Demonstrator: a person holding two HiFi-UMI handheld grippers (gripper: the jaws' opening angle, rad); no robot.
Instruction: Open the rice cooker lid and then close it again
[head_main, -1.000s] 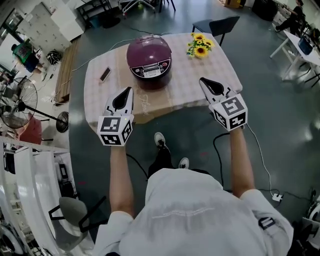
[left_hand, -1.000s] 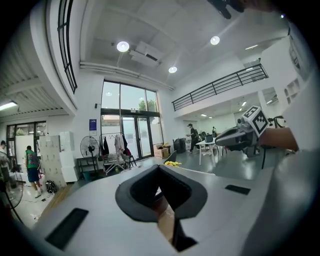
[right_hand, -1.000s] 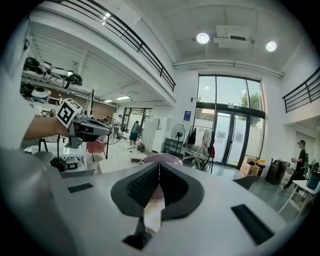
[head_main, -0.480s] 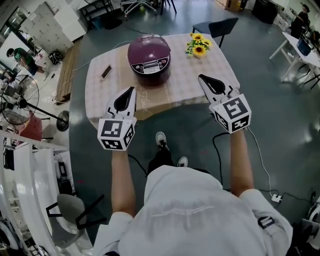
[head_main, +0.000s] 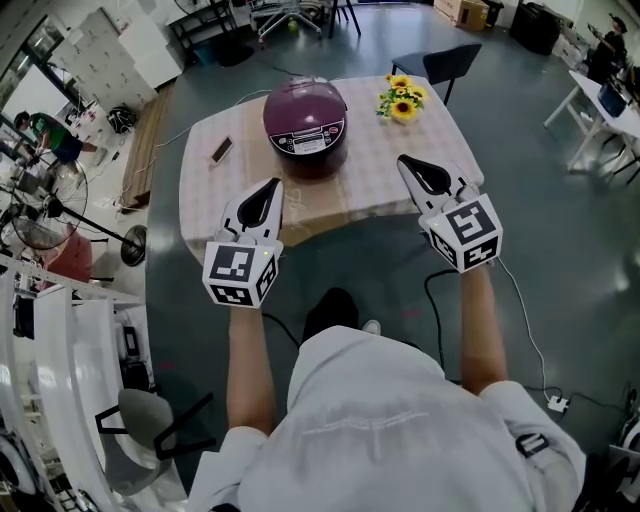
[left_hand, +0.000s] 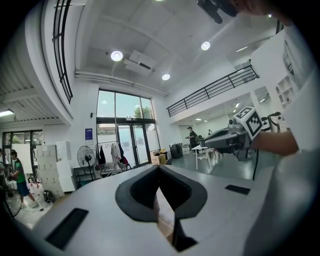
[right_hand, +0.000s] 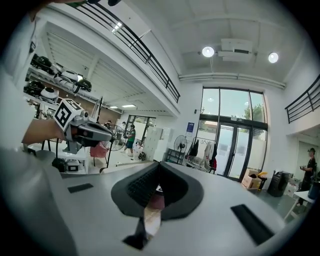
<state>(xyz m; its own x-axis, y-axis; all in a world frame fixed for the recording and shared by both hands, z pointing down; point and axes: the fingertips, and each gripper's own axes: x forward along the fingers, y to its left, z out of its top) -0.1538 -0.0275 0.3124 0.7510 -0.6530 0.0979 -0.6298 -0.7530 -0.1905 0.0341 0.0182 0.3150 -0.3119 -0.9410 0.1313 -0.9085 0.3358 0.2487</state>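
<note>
The left gripper (head_main: 270, 188) and right gripper (head_main: 406, 162) were squeezed closed and empty, near the closed cooker (head_main: 306, 118).

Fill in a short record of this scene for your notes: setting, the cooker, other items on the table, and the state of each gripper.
setting: table with a checked cloth, in a large hall
cooker: purple rice cooker, lid down, towards the table's far side
other items: sunflowers to the cooker's right; small dark flat object to its left
left gripper: left gripper shut, empty, near the table's front edge, clear of the cooker
right gripper: right gripper shut, empty, also clear of the cooker
contact: neither gripper touches the lid
</note>
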